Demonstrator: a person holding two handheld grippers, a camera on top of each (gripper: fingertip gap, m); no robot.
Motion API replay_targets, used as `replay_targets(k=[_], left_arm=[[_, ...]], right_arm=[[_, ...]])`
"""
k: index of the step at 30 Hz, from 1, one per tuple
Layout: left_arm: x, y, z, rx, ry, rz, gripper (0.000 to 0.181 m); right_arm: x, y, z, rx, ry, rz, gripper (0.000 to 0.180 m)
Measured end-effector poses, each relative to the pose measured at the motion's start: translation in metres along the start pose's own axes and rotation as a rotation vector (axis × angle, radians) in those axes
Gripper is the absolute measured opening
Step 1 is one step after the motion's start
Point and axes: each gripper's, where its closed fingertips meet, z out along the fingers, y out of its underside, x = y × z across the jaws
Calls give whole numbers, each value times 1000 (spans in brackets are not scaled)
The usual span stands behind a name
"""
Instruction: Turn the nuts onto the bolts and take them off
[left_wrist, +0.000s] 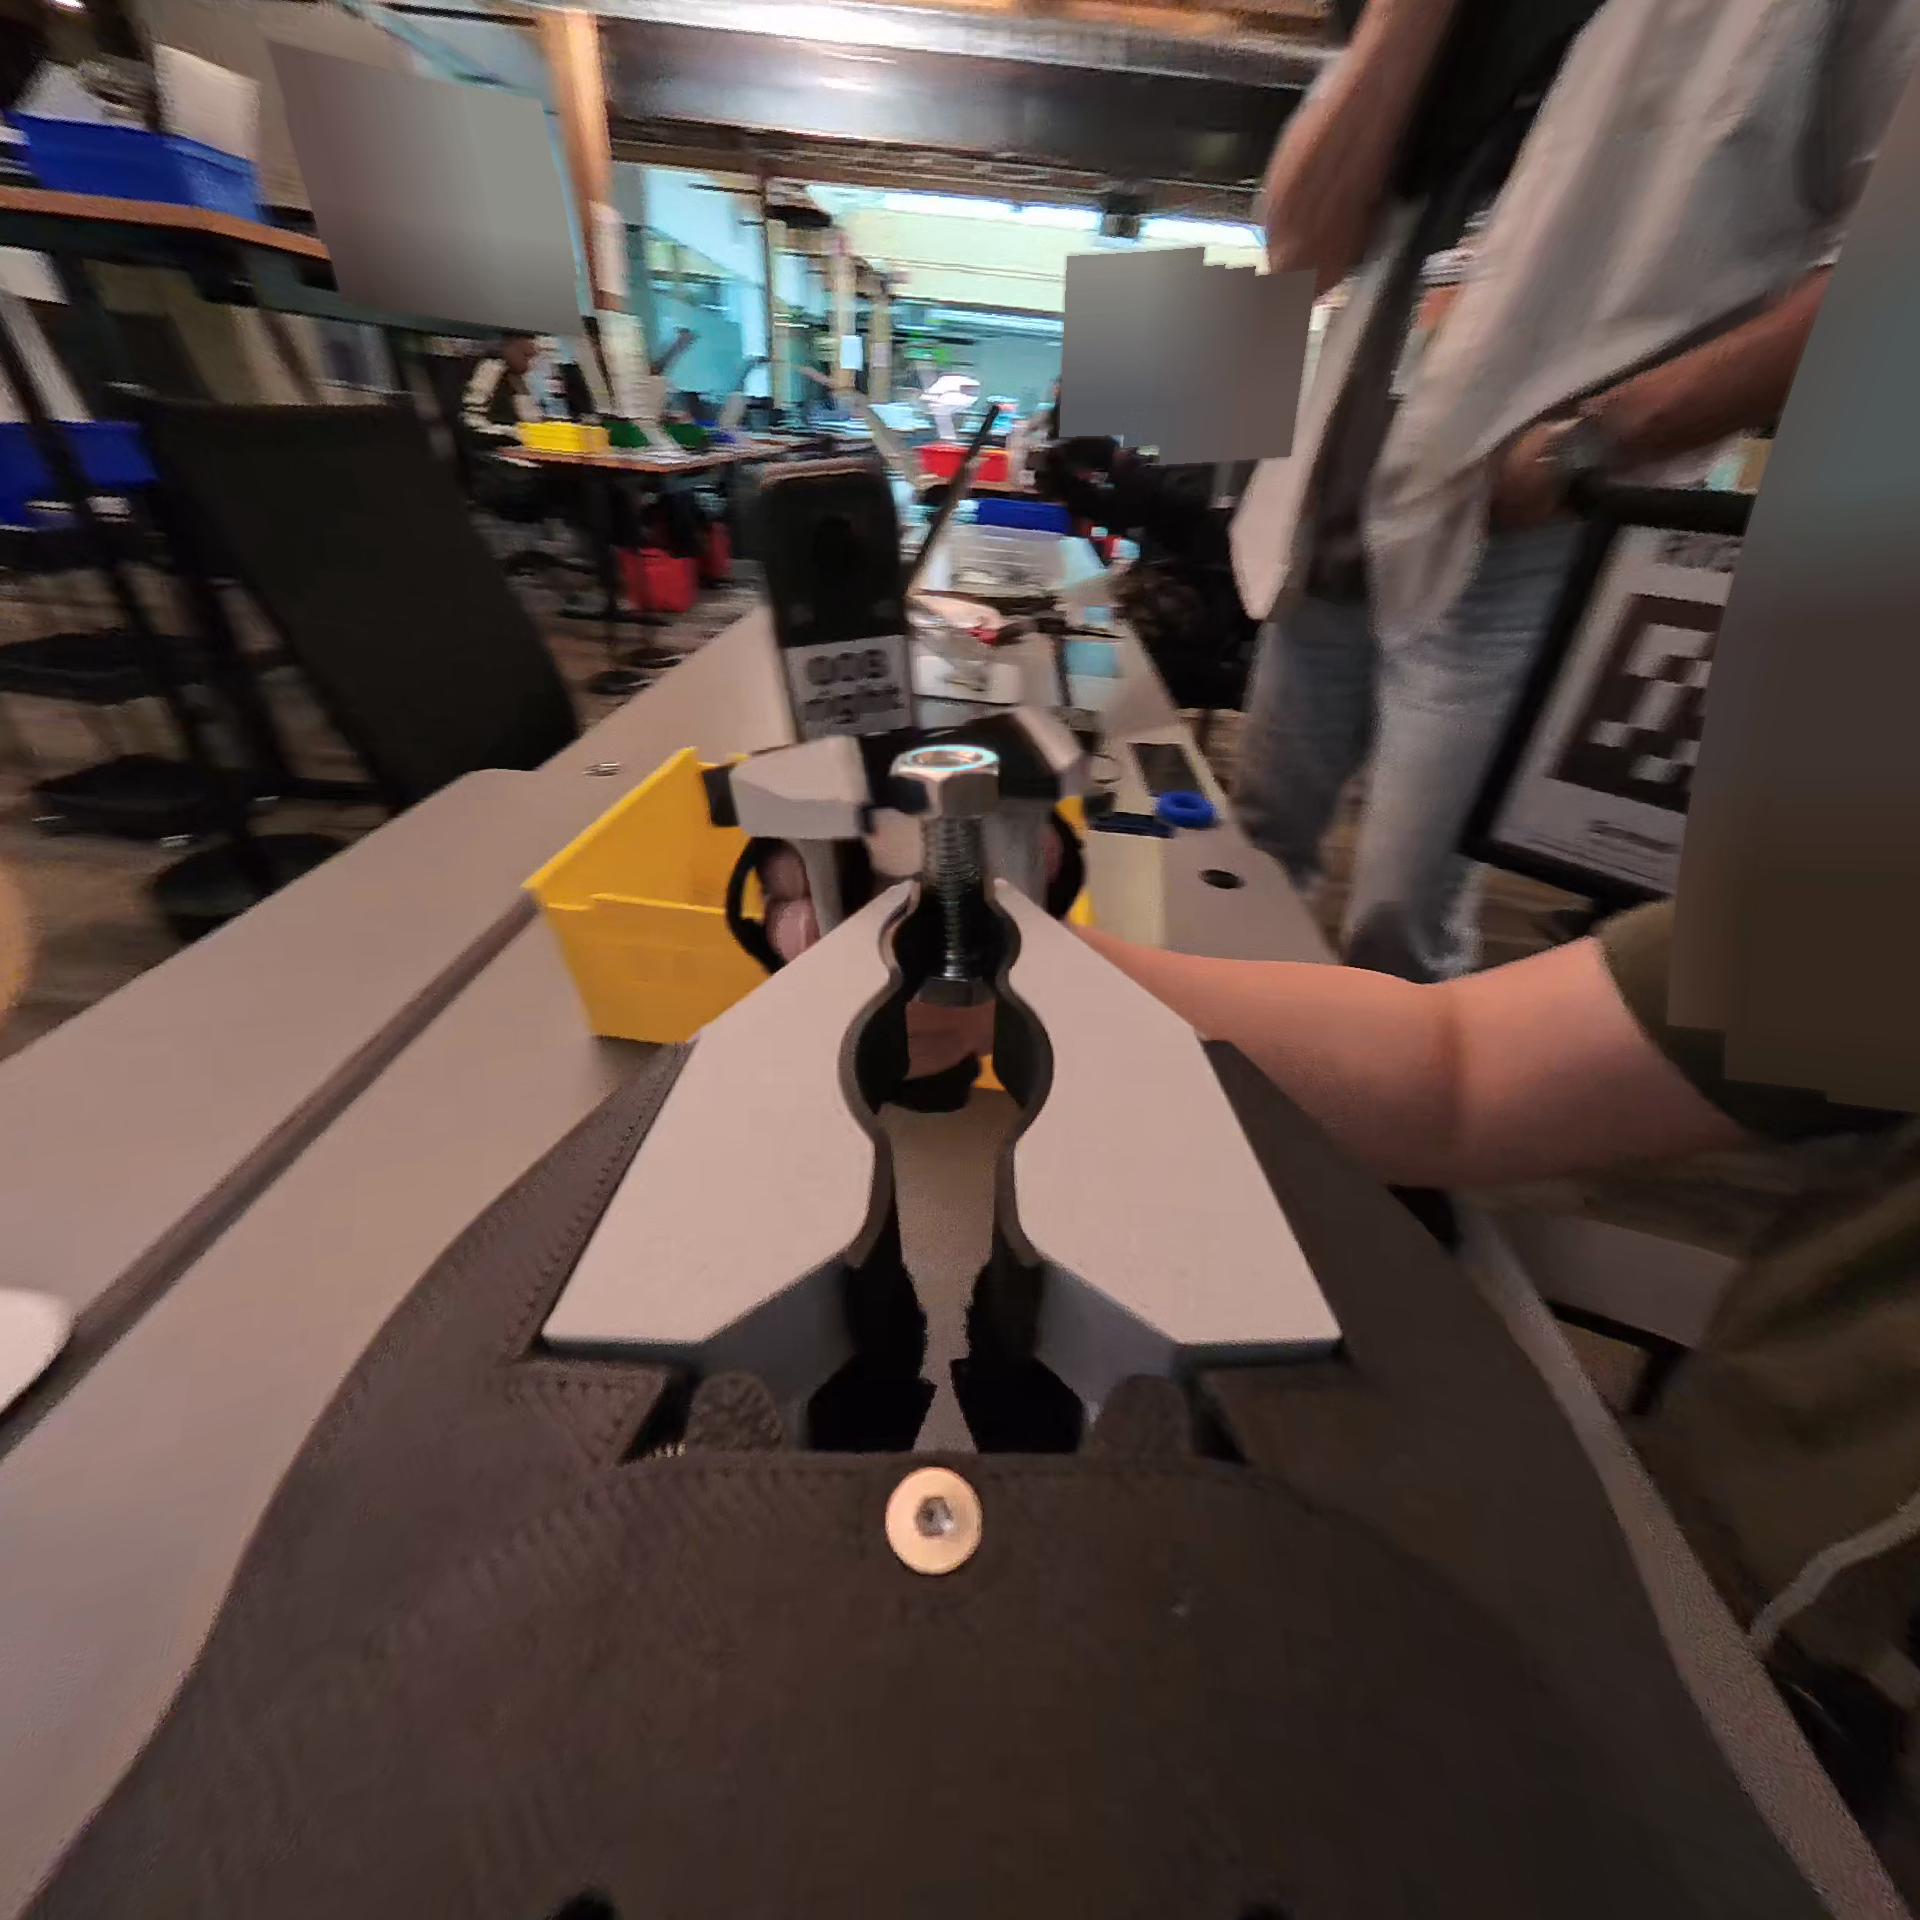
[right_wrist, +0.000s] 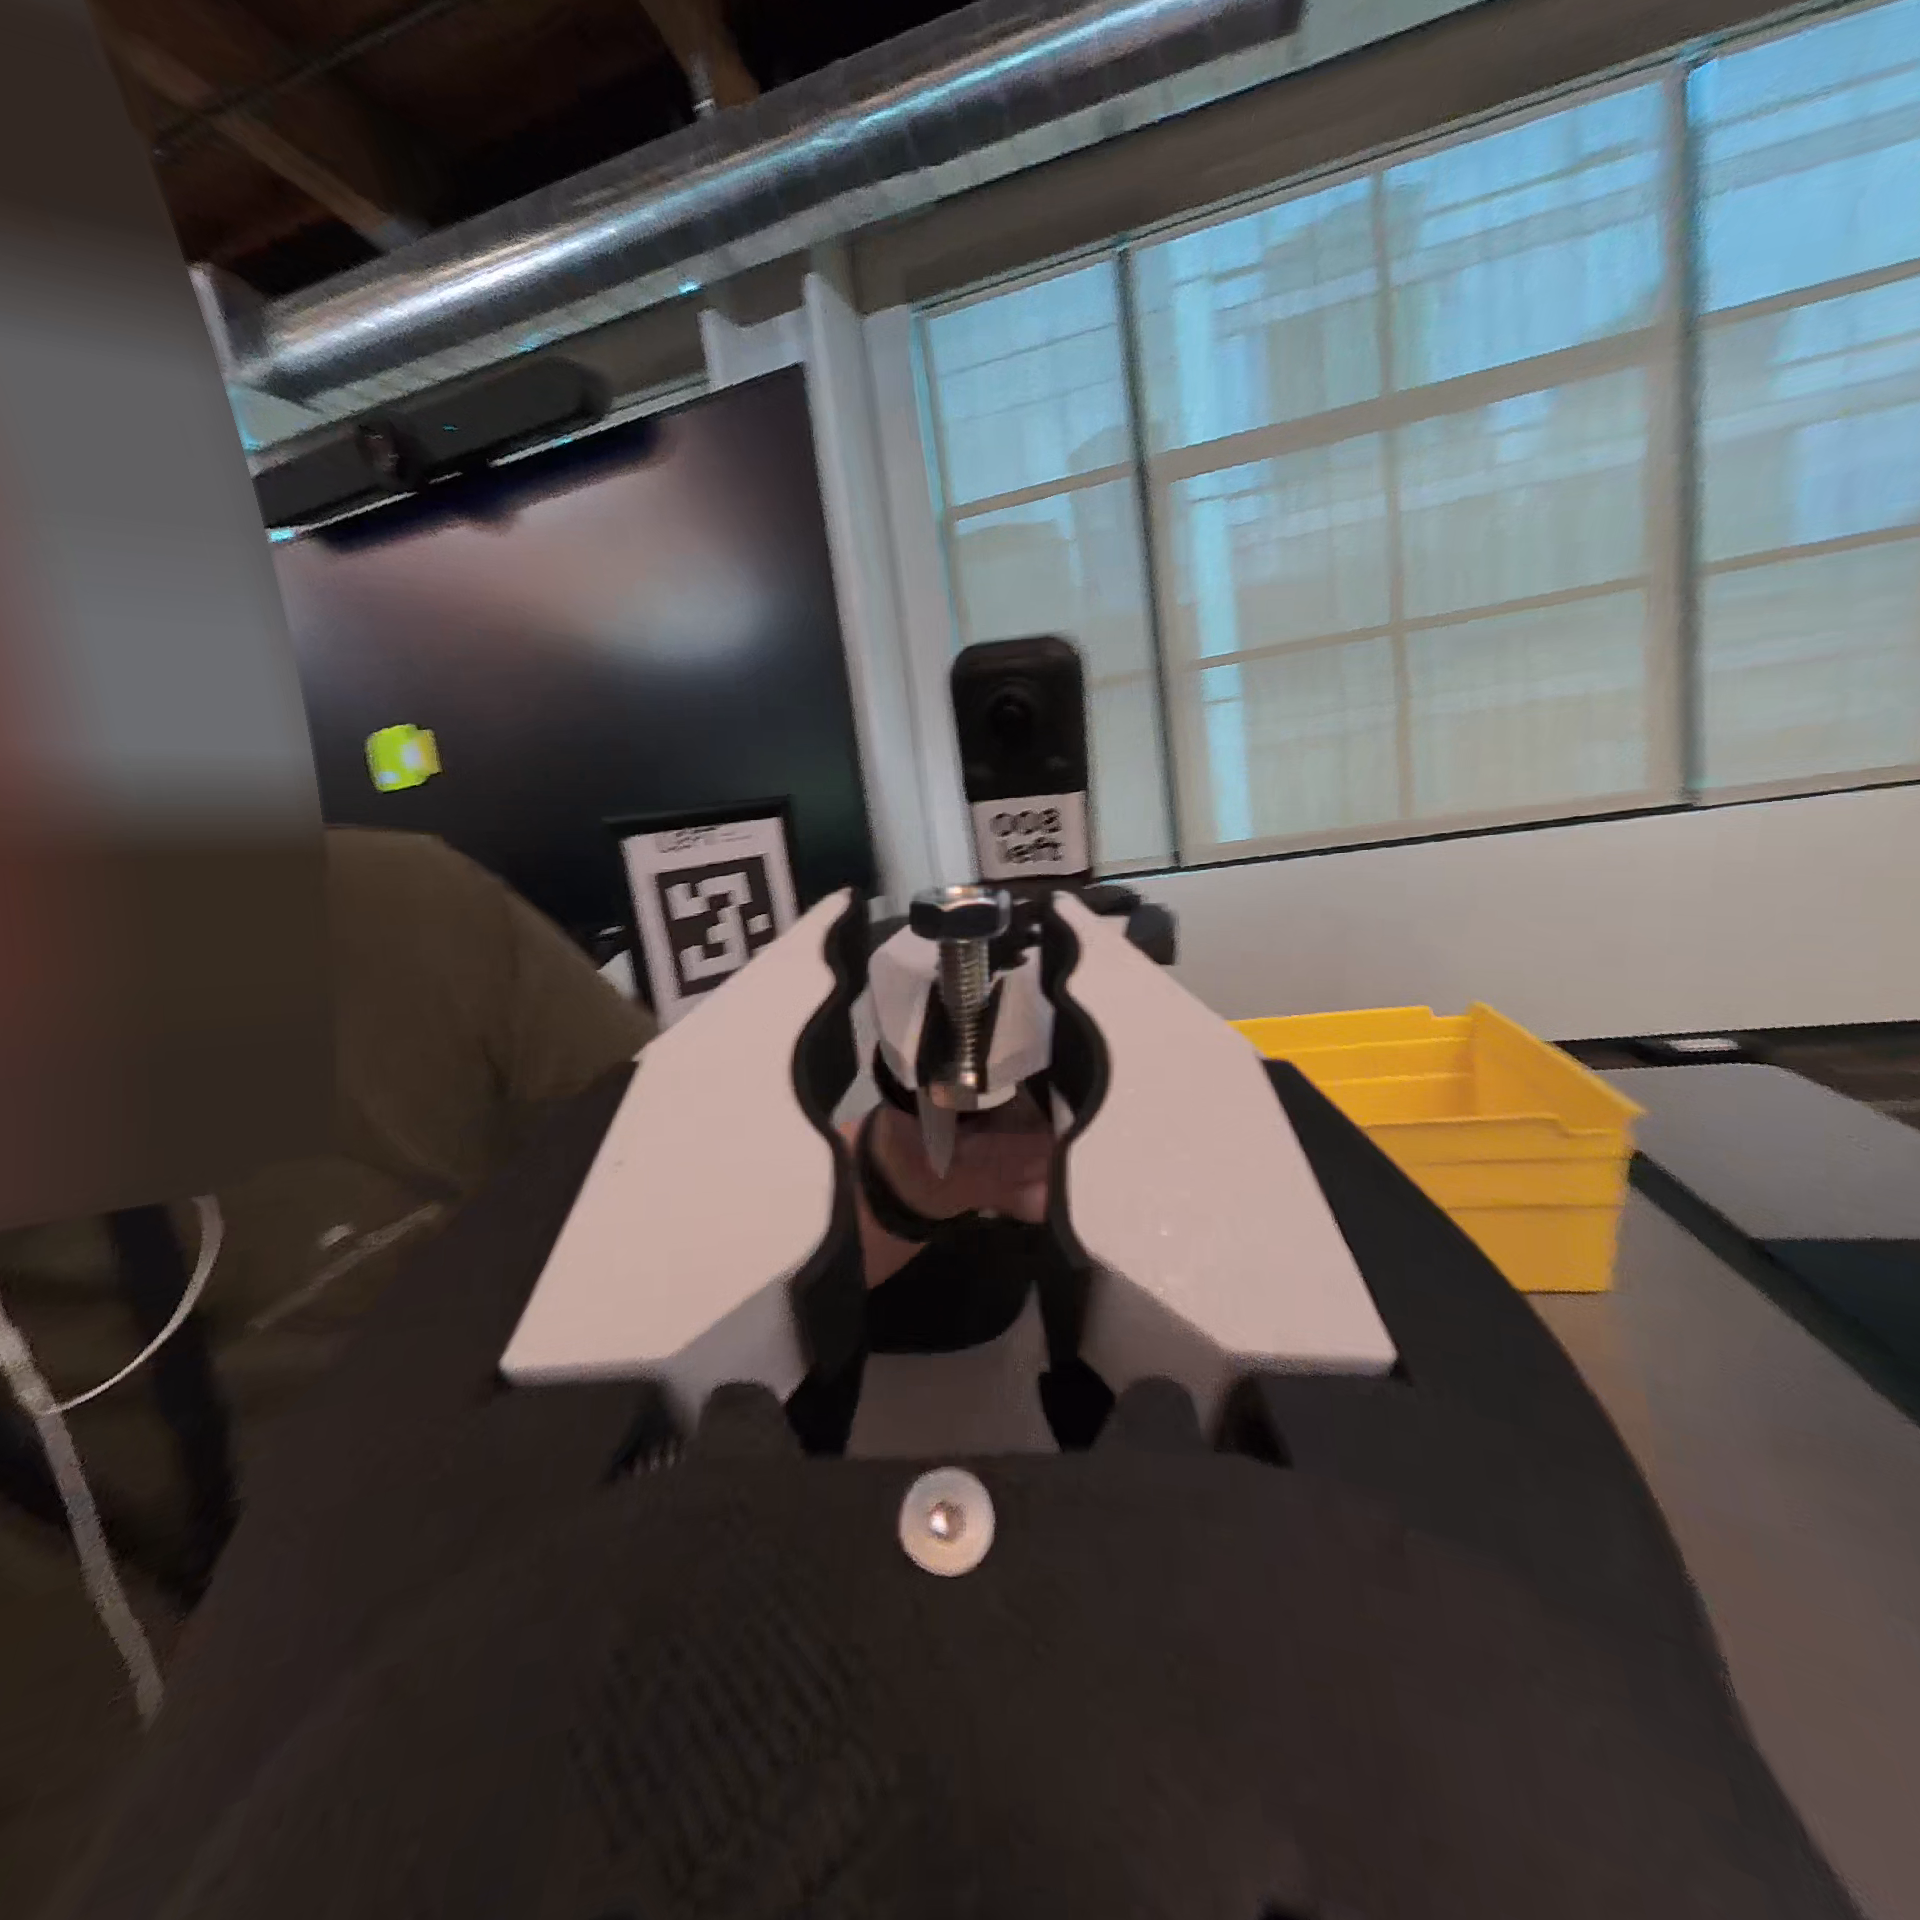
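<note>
Left gripper (left_wrist: 951, 940) pinches the upright threaded steel bolt (left_wrist: 951, 914) to steady it; right gripper (right_wrist: 961, 935) clamps the silver hexagonal nut (left_wrist: 943, 781) for turning.

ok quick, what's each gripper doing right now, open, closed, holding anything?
Left gripper: shut on the bolt, gripping its threaded shank, head down.
Right gripper: shut on the nut at the bolt's top end.
</note>
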Motion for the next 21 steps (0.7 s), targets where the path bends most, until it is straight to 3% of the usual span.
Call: replay_targets(k=[1, 6, 13, 16, 21], left_arm=[[-8, -1, -2, 5, -54, 7, 7], [-40, -3, -16, -5, -303, 89, 7], [-48, -1, -19, -39, -387, 139, 7], [-37, -2, -15, -30, -303, 122, 7], [41, -7, -4, -3, 265, -77, 7]], right_arm=[[6, -5, -1, 19, 53, -16, 37], [34, -3, 1, -68, 353, -219, 36], [43, 3, 8, -127, 458, -255, 17], [27, 1, 9, -94, 323, -222, 17], [-44, 1, 8, -36, -263, 93, 17]])
